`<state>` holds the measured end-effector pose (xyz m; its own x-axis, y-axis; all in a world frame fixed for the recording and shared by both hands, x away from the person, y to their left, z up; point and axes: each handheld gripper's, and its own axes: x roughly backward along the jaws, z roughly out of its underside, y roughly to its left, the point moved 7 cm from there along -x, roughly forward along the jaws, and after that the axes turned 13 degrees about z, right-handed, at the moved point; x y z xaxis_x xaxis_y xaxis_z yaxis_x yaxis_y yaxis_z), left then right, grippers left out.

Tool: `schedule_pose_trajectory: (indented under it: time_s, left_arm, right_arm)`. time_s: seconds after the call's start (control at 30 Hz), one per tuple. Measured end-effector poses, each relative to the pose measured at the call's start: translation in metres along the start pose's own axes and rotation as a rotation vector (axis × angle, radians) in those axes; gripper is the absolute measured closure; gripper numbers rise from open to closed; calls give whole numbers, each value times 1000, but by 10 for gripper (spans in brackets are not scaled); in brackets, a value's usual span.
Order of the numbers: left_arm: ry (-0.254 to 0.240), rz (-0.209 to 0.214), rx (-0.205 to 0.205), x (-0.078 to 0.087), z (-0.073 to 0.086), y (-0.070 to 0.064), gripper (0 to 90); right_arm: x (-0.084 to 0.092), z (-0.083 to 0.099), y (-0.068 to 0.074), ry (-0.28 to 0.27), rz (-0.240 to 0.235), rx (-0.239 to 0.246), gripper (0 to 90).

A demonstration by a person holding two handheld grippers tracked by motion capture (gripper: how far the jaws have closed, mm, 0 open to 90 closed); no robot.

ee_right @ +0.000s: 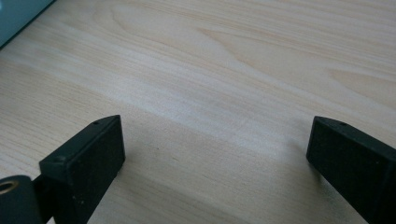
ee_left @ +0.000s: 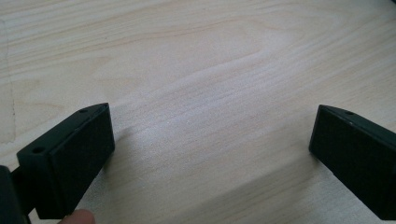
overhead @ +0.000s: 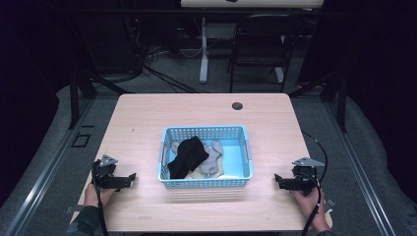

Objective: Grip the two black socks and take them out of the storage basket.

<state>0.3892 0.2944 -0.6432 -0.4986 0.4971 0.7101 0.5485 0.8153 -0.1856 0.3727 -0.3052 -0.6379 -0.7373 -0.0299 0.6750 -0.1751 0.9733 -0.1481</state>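
A light blue plastic basket (overhead: 248, 155) stands in the middle of the wooden table (overhead: 147, 113). Inside it lie a black sock (overhead: 187, 155), a grey sock (overhead: 212, 158) and a pale yellowish one (overhead: 196, 173). My left gripper (overhead: 132, 177) rests near the table's front left, pointing toward the basket, a short way from its left wall. Its jaws stand wide apart over bare wood in the left gripper view (ee_left: 212, 140). My right gripper (overhead: 277, 180) sits at the front right, also pointing at the basket, jaws wide apart over bare wood (ee_right: 215, 149).
A dark round cable hole (overhead: 237, 105) marks the table's far side. A black chair (overhead: 260, 44) and a white desk leg (overhead: 203, 49) stand behind the table. A corner of the basket (ee_right: 18, 14) shows at the top left of the right gripper view.
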Motion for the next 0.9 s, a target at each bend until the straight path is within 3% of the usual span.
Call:
schedule_pose_trajectory:
  time_s: [0.73, 0.9]
  left_arm:
    - [-2, -7, 6, -1, -1, 0, 0]
    - [20, 6, 9, 0, -1, -1, 0]
  right_arm:
    - [0, 0, 0, 0, -2, 0, 37]
    - [0, 0, 0, -1, 0, -1, 38]
